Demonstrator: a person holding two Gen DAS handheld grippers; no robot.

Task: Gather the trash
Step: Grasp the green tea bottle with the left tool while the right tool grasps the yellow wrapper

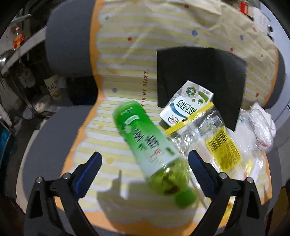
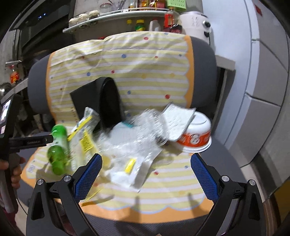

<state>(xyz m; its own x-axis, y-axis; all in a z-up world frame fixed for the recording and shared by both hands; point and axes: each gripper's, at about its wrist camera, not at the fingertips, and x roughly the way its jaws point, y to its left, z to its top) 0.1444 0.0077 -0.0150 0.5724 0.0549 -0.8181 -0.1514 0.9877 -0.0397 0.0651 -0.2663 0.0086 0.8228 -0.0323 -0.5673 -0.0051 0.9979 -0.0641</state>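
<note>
A green tea bottle (image 1: 150, 145) lies tilted on the striped cloth, cap toward me, between the open fingers of my left gripper (image 1: 145, 159); no finger touches it. It also shows in the right wrist view (image 2: 58, 145). Behind it lie a white milk carton (image 1: 186, 103), a clear wrapper with a yellow label (image 1: 217, 143) and a black bin (image 1: 199, 78) lying on its side. My right gripper (image 2: 145, 163) is open and empty above crumpled clear plastic (image 2: 134, 138) and a white-and-orange instant noodle bowl (image 2: 195, 136).
The trash lies on a grey chair (image 2: 204, 59) covered with a yellow striped cloth (image 2: 126, 63). Shelves with jars and bottles (image 2: 126, 12) stand behind. A white wall (image 2: 262, 81) is at the right. The left handset (image 2: 10, 127) shows at the left edge.
</note>
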